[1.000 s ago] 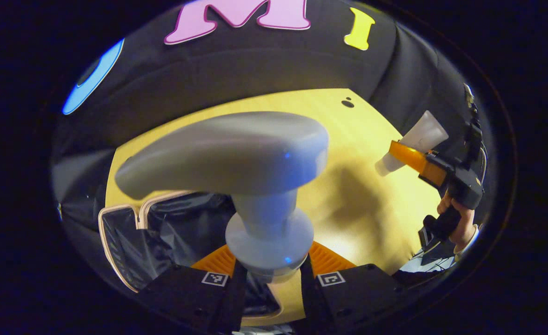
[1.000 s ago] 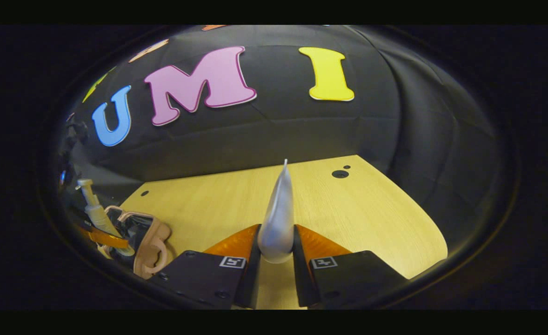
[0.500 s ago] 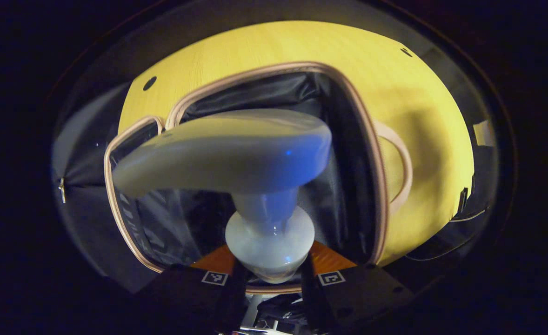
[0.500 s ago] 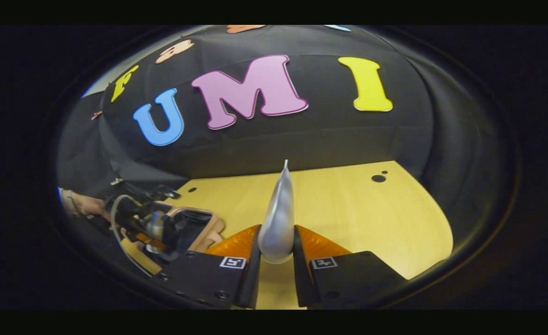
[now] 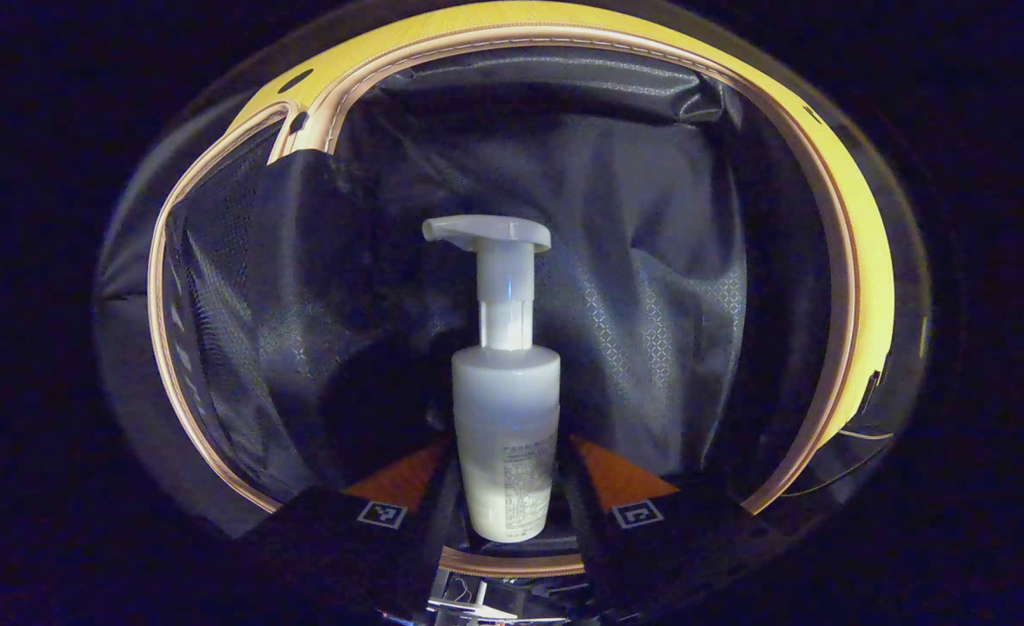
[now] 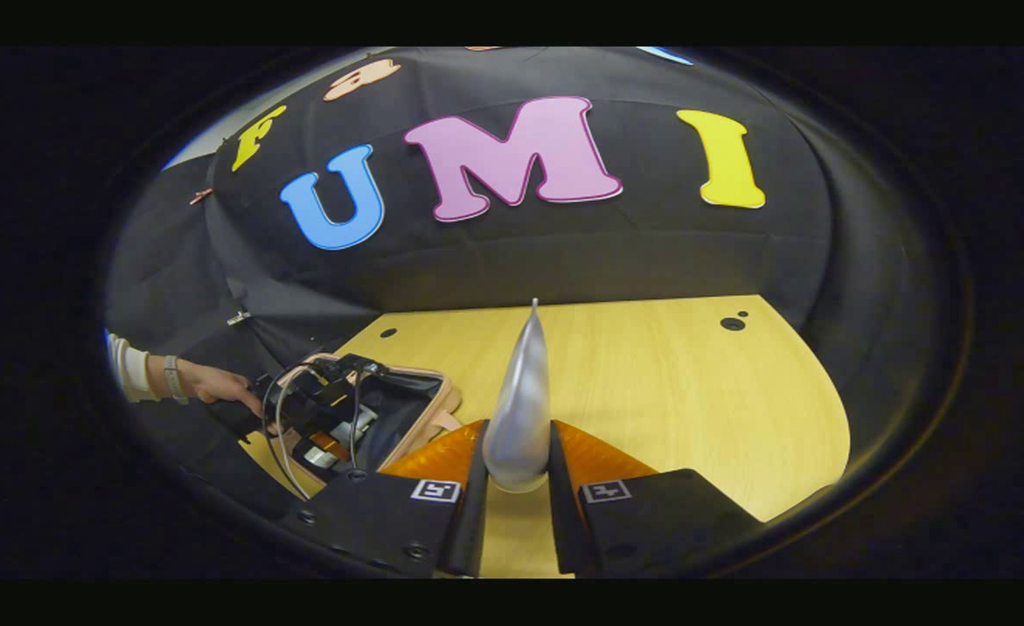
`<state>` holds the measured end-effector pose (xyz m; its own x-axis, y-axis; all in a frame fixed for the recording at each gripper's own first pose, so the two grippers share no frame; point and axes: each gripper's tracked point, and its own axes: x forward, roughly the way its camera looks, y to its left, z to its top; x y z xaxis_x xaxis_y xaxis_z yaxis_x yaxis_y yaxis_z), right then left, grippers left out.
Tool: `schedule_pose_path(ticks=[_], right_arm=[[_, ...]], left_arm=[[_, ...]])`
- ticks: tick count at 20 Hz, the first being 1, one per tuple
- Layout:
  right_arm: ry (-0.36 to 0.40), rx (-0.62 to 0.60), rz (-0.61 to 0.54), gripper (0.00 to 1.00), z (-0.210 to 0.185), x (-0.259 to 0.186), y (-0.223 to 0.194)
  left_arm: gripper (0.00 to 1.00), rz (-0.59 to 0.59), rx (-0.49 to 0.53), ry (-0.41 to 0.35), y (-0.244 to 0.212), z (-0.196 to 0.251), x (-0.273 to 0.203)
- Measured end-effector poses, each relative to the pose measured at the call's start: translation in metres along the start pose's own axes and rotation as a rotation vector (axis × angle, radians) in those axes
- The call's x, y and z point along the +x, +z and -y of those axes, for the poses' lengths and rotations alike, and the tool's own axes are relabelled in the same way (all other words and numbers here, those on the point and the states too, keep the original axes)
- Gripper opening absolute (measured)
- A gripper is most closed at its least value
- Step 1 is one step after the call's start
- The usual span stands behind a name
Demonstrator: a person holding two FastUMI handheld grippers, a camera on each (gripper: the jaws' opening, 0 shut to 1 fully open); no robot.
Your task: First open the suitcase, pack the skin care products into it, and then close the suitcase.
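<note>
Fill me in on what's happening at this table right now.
A person is packing skin care items into an open suitcase with two hand-held grippers. The left hand-held gripper is down inside the case with a white pump bottle between its fingers; the pictures don't settle whether they press on it or have let go. The right hand-held gripper is shut on a silver tube and holds it above the wooden table, beside the suitcase. The case is not yet closed.

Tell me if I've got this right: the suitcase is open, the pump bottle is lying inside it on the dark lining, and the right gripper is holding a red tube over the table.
Nearly. The tube in the right gripper is silvery white, not red, as the right gripper view shows. The rest stands: the pump bottle lies on the open suitcase's dark lining.
</note>
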<state>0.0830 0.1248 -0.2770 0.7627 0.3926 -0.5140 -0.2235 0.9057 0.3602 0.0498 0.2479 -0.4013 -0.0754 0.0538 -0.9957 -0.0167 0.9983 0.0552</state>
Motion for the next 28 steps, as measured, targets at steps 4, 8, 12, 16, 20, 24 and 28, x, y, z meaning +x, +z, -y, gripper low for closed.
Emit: schedule_pose_path(ticks=[4, 8, 12, 16, 20, 24, 28], right_arm=[[0.053, -0.006, -0.041, 0.35, -0.045, 0.012, -0.008], [0.117, 0.034, -0.084, 0.36, -0.090, 0.033, -0.014], [0.178, 0.049, -0.164, 0.35, -0.133, 0.058, -0.025], [0.215, 0.079, -0.346, 0.35, -0.179, 0.091, -0.068], [0.171, 0.117, -0.559, 0.29, -0.202, 0.118, -0.119], [0.037, 0.137, -0.715, 0.36, -0.199, 0.144, -0.161], [-0.084, 0.178, -0.820, 0.36, -0.193, 0.156, -0.186]], left_arm=[[0.90, 0.293, 0.108, 0.017, 0.028, 0.001, -0.040], [0.92, 0.536, 0.154, 0.014, 0.036, -0.007, -0.103], [0.98, 0.740, 0.038, 0.025, 0.037, -0.047, -0.151], [0.98, 0.877, -0.088, 0.016, 0.013, -0.105, -0.177], [0.99, 0.860, -0.260, 0.034, -0.018, -0.174, -0.164], [1.00, 0.826, -0.374, 0.045, -0.051, -0.226, -0.150], [1.00, 0.750, -0.490, 0.039, -0.063, -0.274, -0.125]])
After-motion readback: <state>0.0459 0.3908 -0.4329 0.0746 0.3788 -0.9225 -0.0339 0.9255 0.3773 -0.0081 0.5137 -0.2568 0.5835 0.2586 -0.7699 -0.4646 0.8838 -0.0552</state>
